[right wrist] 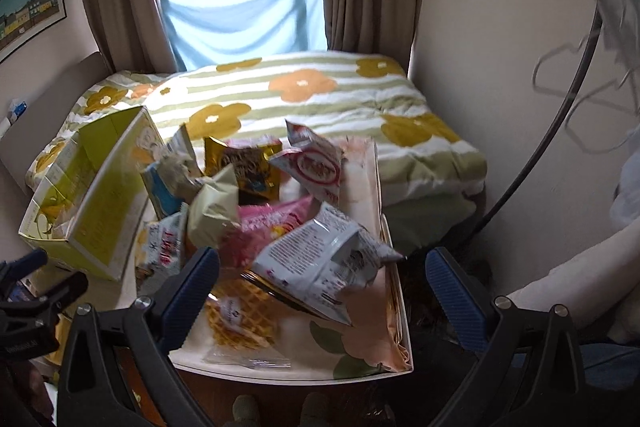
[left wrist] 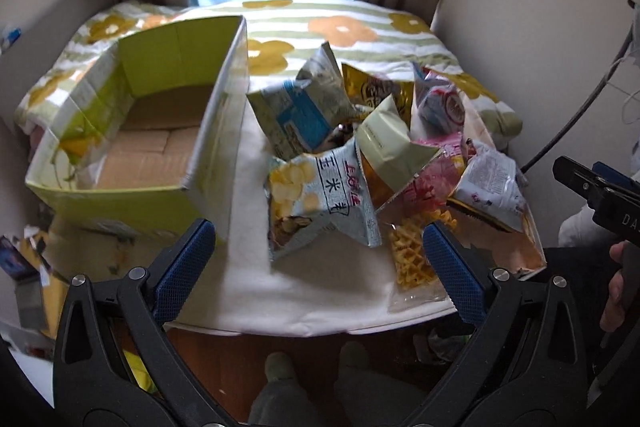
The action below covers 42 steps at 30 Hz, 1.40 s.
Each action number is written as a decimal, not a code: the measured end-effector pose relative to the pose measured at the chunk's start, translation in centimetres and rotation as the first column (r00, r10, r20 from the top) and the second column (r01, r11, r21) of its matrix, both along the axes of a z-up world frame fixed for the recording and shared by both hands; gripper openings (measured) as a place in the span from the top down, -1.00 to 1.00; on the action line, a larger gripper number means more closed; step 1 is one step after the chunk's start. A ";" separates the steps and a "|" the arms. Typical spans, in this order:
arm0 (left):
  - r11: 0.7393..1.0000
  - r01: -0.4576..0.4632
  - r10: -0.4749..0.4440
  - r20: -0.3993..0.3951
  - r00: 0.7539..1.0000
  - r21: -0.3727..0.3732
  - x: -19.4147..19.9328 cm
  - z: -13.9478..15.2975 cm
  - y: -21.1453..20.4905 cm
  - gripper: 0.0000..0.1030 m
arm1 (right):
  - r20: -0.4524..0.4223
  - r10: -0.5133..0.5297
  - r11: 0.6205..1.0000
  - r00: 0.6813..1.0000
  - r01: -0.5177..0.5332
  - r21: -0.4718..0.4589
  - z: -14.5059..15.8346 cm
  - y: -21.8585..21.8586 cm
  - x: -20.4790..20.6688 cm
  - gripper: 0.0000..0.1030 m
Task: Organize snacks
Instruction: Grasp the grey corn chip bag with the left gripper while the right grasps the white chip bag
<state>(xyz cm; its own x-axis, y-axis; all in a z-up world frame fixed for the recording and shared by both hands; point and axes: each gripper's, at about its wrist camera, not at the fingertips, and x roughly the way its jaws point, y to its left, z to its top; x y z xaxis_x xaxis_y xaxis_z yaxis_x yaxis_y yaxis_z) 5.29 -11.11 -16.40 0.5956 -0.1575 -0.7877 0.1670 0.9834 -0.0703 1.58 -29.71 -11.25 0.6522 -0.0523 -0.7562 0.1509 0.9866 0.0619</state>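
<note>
Start of sort: snack pile untouched, box empty, both tongs spread and holding nothing.

Left wrist view: left gripper (left wrist: 318, 263) hangs spread over the near table edge (left wrist: 280, 323), nearest the corn-chip bag (left wrist: 320, 203); green box (left wrist: 132, 131) sits just left of the pile, floor bare. Likely next: close on that bag, carry left over the box wall. Right wrist view: right gripper (right wrist: 322, 285) spread above the white printed bag (right wrist: 320, 263), which overlaps the waffle pack (right wrist: 240, 315); bags interleave, so neighbours may drag. Bed (right wrist: 320, 99) behind.
</note>
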 end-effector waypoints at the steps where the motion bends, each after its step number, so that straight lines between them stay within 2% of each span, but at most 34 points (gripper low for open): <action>1: 1.000 -0.002 0.002 0.002 1.000 0.013 0.2 -0.5 -0.6 -1.00 | -0.018 0.005 1.000 1.000 -0.005 0.020 -0.8 -0.4 0.4 -0.99; 5: 0.989 0.036 -0.039 0.018 0.999 0.143 1.1 -1.9 -2.8 -1.00 | -0.064 0.037 0.998 0.997 -0.033 0.057 -2.9 -1.4 1.8 -0.99; 9: 0.958 0.103 -0.115 0.028 0.993 0.268 2.2 -3.1 -3.9 -1.00 | -0.105 0.061 0.994 0.993 -0.050 0.101 -4.7 -1.8 3.0 -0.99; 12: 0.929 0.173 -0.186 0.009 0.983 0.328 3.0 -3.9 -4.2 -1.00 | -0.129 0.056 0.991 0.990 -0.039 0.130 -5.7 -2.0 3.8 -0.99; 15: 0.876 0.270 -0.282 -0.028 0.959 0.400 3.8 -4.7 -4.5 -1.00 | -0.143 0.042 0.990 0.989 -0.022 0.139 -6.1 -2.0 4.6 -0.99; 18: 0.789 0.393 -0.400 -0.090 0.912 0.473 4.7 -5.5 -5.1 -1.00 | -0.158 0.016 0.992 0.987 0.005 0.128 -6.3 -2.0 5.3 -0.99; 20: 0.713 0.479 -0.475 -0.150 0.867 0.511 5.5 -6.1 -5.6 -1.00 | -0.169 -0.012 0.992 0.986 0.033 0.119 -6.3 -2.1 5.6 -0.99; 25: 0.547 0.649 -0.589 -0.308 0.747 0.528 7.4 -7.8 -6.7 -1.00 | -0.229 -0.103 0.982 0.968 0.135 0.129 -7.1 -2.4 6.4 -0.99; 26: 0.518 0.673 -0.607 -0.327 0.724 0.527 7.6 -8.2 -6.9 -1.00 | -0.240 -0.124 0.978 0.963 0.160 0.136 -7.3 -2.4 6.6 -0.99; 28: 0.477 0.711 -0.631 -0.362 0.686 0.516 8.0 -8.7 -7.2 -1.00 | -0.257 -0.173 0.965 0.951 0.216 0.150 -7.6 -2.5 6.9 -0.99; 32: 0.438 0.768 -0.649 -0.428 0.630 0.467 9.2 -10.0 -7.5 -1.00 | -0.291 -0.251 0.941 0.923 0.304 0.152 -8.2 -2.4 8.0 -0.99; 34: 0.422 0.782 -0.651 -0.448 0.613 0.458 9.7 -10.7 -7.5 -1.00 | -0.306 -0.285 0.926 0.908 0.343 0.155 -8.5 -2.4 8.5 -0.99; 37: 0.411 0.800 -0.648 -0.477 0.593 0.437 9.9 -11.7 -7.5 -0.97 | -0.321 -0.318 0.905 0.892 0.386 0.177 -9.0 -2.4 9.0 -0.99; 39: 0.407 0.815 -0.649 -0.497 0.576 0.412 10.1 -12.0 -7.3 -0.78 | -0.330 -0.338 0.894 0.881 0.410 0.179 -9.3 -2.3 9.2 -0.99; 40: 0.402 0.819 -0.649 -0.504 0.570 0.408 10.2 -12.3 -7.3 -0.76 | -0.333 -0.349 0.890 0.876 0.421 0.174 -9.4 -2.3 9.3 -0.99; 42: 0.386 0.832 -0.655 -0.516 0.551 0.399 10.4 -12.8 -7.3 -0.49 | -0.334 -0.369 0.882 0.867 0.440 0.168 -9.5 -2.3 9.5 -0.99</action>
